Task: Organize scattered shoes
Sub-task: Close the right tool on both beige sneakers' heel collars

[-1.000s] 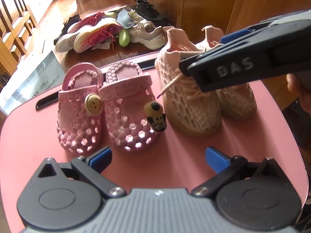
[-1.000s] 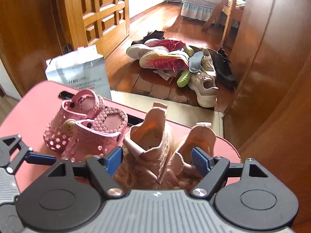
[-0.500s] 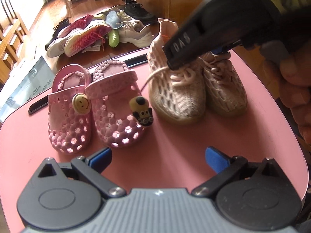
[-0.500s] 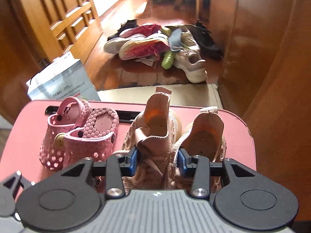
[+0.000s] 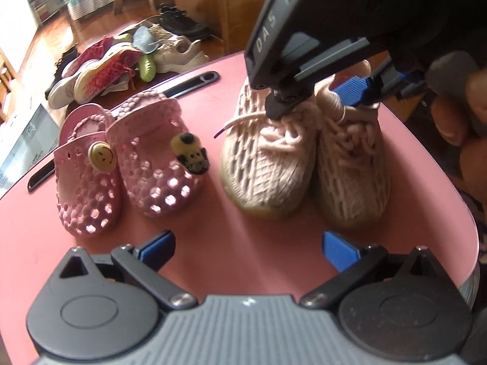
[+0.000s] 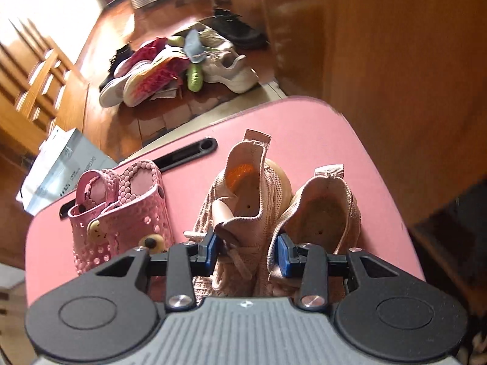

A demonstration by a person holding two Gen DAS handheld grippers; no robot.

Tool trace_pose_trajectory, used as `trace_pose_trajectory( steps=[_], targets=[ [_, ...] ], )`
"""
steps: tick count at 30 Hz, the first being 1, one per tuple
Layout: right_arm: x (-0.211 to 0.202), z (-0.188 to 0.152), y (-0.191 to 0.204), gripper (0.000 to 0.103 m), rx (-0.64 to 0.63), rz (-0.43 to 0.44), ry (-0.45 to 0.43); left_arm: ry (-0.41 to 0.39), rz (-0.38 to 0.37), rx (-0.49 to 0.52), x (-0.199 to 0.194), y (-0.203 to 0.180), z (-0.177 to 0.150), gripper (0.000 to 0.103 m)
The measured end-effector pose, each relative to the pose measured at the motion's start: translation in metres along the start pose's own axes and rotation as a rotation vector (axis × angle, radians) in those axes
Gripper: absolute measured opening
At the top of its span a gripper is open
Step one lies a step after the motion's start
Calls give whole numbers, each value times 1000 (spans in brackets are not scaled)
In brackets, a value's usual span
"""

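Two pairs of small shoes stand on a pink table [image 5: 249, 252]. The pink perforated clogs [image 5: 127, 164] are on the left, each with a charm. The beige knit sneakers [image 5: 304, 158] are on the right, side by side. My right gripper [image 6: 248, 251] comes down over the sneakers [image 6: 274, 213] and is shut on the inner sides of both, near the tongues. It also shows in the left wrist view [image 5: 319, 103] above the laces. My left gripper [image 5: 248, 249] is open and empty, low over the table's near side.
A heap of several shoes [image 5: 121, 60] lies on the wooden floor beyond the table [image 6: 176, 70]. A white carton [image 6: 64, 164] stands at the table's left. A black slot handle [image 5: 194, 82] is in the table's far edge. Wooden cabinets rise on the right.
My right gripper went from open around the sneakers to closed on them, and it has lowered and tilted steeper. The left gripper stayed open and shifted a little closer.
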State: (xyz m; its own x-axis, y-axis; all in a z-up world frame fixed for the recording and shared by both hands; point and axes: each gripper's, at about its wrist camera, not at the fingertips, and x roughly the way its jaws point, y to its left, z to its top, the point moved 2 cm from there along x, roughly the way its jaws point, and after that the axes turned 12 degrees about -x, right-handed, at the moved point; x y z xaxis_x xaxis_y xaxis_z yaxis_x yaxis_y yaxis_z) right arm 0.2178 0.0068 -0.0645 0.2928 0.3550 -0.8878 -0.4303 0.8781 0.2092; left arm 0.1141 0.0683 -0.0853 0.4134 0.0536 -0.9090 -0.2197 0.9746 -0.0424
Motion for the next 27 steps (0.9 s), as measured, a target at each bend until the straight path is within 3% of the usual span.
trace_pose_trajectory(
  steps=[5, 13, 23, 27],
  targets=[
    [-6, -13, -4, 39, 60, 27, 6, 13, 10, 77, 2, -3, -15, 103],
    [-20, -6, 1, 58, -158, 101, 62, 9, -34, 43, -6, -2, -13, 103],
    [-62, 8, -29, 64, -507, 32, -114, -23, -93, 37, -19, -30, -16, 103],
    [-40, 15, -44, 64, -459, 36, -66, -48, -59, 84, -15, -46, -18, 103]
  ],
)
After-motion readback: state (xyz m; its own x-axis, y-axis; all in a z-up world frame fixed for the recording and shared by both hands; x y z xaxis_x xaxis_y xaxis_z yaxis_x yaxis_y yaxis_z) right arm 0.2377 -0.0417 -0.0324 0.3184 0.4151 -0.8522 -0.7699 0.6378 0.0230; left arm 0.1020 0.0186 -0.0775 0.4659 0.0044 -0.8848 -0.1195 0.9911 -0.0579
